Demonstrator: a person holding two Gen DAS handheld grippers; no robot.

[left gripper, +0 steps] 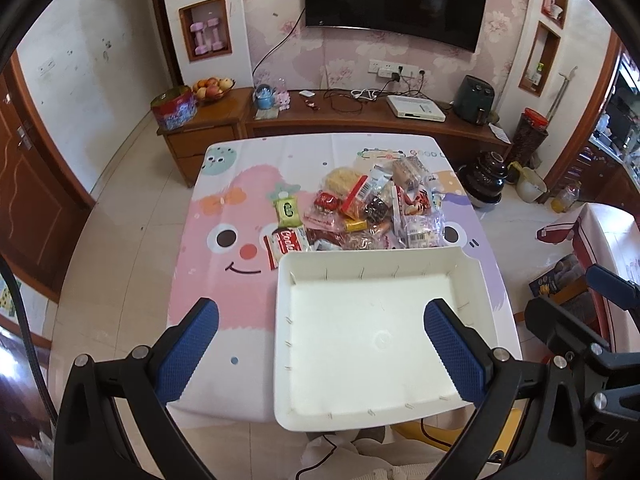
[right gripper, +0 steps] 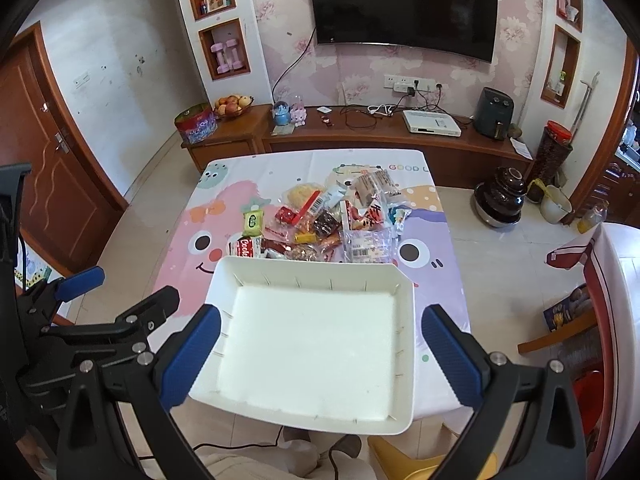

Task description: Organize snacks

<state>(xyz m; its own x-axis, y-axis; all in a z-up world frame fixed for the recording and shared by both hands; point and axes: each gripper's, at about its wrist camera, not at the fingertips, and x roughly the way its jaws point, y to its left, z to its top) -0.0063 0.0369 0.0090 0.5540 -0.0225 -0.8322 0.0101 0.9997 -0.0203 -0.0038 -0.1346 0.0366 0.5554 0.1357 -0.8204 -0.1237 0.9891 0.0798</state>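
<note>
Both claws spread wide, gripping nothing, left claw (left gripper: 320,344) and right claw (right gripper: 320,354) hovering w/ white tray (right gripper: 406,320) between/under fingers, tray's near edge overhanging counter (left gripper: 224,280), snack pile (left gripper: 376,212) just behind it, labels mostly unreadable.

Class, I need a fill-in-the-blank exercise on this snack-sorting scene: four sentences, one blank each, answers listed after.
1. The white bin on the table holds ____ snacks.
2. The snack pile lies on the ____ side of the bin from the grippers.
3. The left gripper and right gripper both have their jaws ____.
4. The small packet at the pile's left edge is coloured ____.

Answers: no; far; open; green
</note>
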